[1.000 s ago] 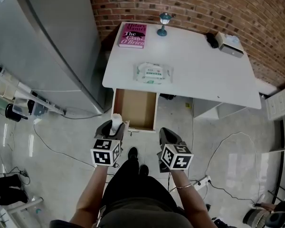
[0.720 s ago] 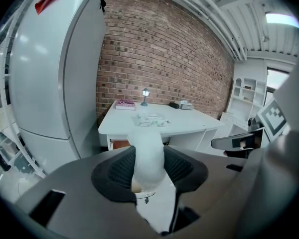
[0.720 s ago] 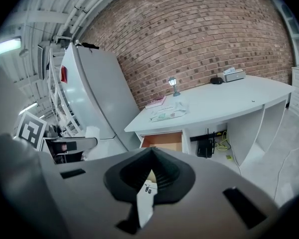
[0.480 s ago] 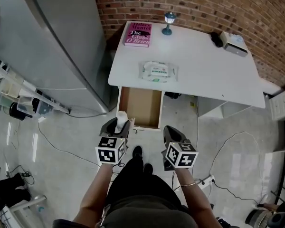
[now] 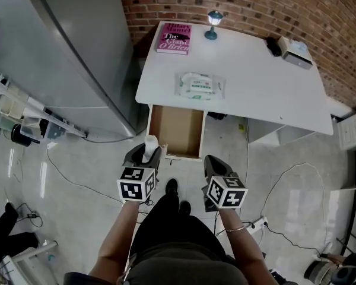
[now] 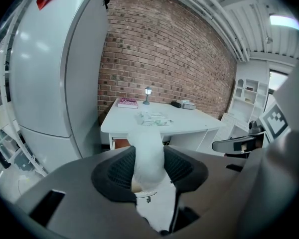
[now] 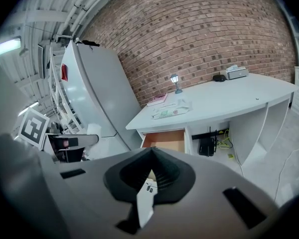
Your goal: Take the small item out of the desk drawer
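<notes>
White small item is squeezed in the left claw, out past the open drawer's front edge. Right claw is shut, empty. Loose grip = it could slip & fall to the floor.

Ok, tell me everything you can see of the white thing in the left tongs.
The white item is small, matte and pale, a rounded-topped cylinder, its material unclear. It stands upright in the left tongs, whose black ribbed pads press on both sides. It hangs in the air short of the open drawer, touching nothing else.
</notes>
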